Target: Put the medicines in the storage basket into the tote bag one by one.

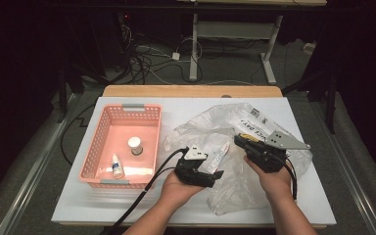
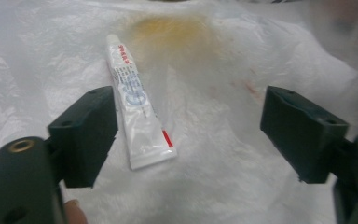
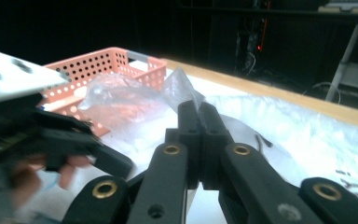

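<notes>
A crumpled clear plastic bag (image 1: 232,193) lies on the white table top, right of centre. A small white tube with blue print (image 2: 137,107) rests on the plastic (image 2: 223,70), just ahead of my left gripper (image 2: 186,135) and close to its left jaw. That gripper's jaws stand wide apart and nothing touches them. In the high view the tube (image 1: 219,152) sits between my left gripper (image 1: 214,177) and my right gripper (image 1: 238,141). My right gripper (image 3: 199,109) is shut, with a raised fold of the bag (image 3: 182,86) pinched at its tips.
A pink perforated basket (image 1: 93,152) stands on the table's left side, holding a small white jar (image 1: 135,145) and a little dropper bottle (image 1: 117,165). Cables trail off the front edge. Beyond the table's wooden far edge (image 1: 191,91) are desk legs and floor cables.
</notes>
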### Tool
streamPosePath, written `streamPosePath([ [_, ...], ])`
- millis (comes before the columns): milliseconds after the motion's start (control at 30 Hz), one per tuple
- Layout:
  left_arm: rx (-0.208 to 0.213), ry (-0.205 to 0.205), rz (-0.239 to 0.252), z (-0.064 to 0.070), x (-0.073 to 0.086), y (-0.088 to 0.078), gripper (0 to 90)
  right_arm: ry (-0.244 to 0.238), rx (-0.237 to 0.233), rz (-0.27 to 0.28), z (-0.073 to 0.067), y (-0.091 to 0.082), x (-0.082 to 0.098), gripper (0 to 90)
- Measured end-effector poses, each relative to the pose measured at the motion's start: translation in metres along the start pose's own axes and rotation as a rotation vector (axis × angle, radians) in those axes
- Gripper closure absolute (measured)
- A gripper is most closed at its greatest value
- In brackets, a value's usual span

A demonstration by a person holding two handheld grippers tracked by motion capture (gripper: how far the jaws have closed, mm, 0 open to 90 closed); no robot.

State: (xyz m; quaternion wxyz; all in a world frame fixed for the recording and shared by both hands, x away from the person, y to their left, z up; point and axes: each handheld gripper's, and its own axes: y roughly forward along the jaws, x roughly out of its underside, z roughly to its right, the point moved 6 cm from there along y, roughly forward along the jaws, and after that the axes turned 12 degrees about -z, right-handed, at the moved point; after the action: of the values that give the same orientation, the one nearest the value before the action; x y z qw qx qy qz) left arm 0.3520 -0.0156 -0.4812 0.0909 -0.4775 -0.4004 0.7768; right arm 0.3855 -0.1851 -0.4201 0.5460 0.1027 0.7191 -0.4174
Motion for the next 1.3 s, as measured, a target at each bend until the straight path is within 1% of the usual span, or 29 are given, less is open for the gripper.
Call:
streamPosePath([
  [33,-0.004,0.007,0.004,0.002,0.001,-0.005,14.5,-0.001,0.005,-0.007,0.001,0.0,0.002,90.0],
  [67,-0.007,0.013,0.011,0.004,0.003,-0.009,14.4,0.009,0.004,-0.006,0.002,0.0,0.004,90.0],
  [133,-0.019,0.018,0.011,0.007,0.006,-0.017,8.9,0.014,0.004,-0.004,0.002,-0.002,0.007,90.0],
  [267,-0.048,0.014,0.02,0.008,0.012,-0.032,0.0,-0.005,0.001,-0.005,0.0,-0.003,0.01,90.0],
  [300,-0.053,0.013,0.024,0.008,0.014,-0.036,0.0,0.004,0.0,-0.001,0.0,-0.004,0.01,90.0],
  [367,-0.056,0.011,0.03,0.008,0.017,-0.042,0.0,-0.004,-0.005,0.002,-0.001,-0.006,0.009,90.0],
  [433,-0.061,0.015,0.025,0.007,0.021,-0.046,0.0,-0.01,-0.003,0.006,-0.002,-0.006,0.009,90.0],
  [567,-0.081,0.011,0.037,0.005,0.026,-0.057,0.0,0.001,-0.002,0.016,-0.002,-0.008,0.007,90.0],
  [633,-0.093,0.014,0.047,0.003,0.028,-0.064,0.0,-0.001,-0.001,0.017,-0.001,-0.009,0.007,90.0],
  [667,-0.105,0.013,0.051,0.002,0.029,-0.067,0.0,0.001,-0.001,0.02,-0.001,-0.009,0.007,90.0],
  [733,-0.108,0.002,0.049,-0.002,0.032,-0.073,0.0,0.0,0.002,0.018,0.0,-0.009,0.007,90.0],
  [800,-0.115,-0.018,0.059,-0.008,0.034,-0.078,0.0,0.002,0.0,0.021,0.001,-0.009,0.007,90.0],
  [867,-0.108,-0.052,0.061,-0.013,0.036,-0.083,0.0,0.001,-0.002,0.022,0.001,-0.01,0.007,90.0],
  [900,-0.104,-0.062,0.063,-0.016,0.036,-0.086,0.0,0.001,0.0,0.022,0.001,-0.01,0.007,90.0],
  [933,-0.111,-0.067,0.066,-0.018,0.037,-0.088,0.0,0.003,-0.002,0.022,0.001,-0.01,0.007,90.0],
  [1000,-0.142,-0.069,0.068,-0.023,0.039,-0.093,0.0,0.001,-0.002,0.025,0.001,-0.011,0.007,90.0],
  [1133,-0.182,-0.088,0.086,-0.034,0.043,-0.103,0.0,0.004,0.0,0.029,0.002,-0.013,0.007,90.0],
  [1200,-0.214,-0.087,0.084,-0.04,0.046,-0.108,0.0,0.002,0.001,0.029,0.002,-0.013,0.007,90.0],
  [1300,-0.236,-0.109,0.088,-0.05,0.051,-0.117,0.0,0.0,-0.002,0.029,0.002,-0.013,0.006,90.0],
])
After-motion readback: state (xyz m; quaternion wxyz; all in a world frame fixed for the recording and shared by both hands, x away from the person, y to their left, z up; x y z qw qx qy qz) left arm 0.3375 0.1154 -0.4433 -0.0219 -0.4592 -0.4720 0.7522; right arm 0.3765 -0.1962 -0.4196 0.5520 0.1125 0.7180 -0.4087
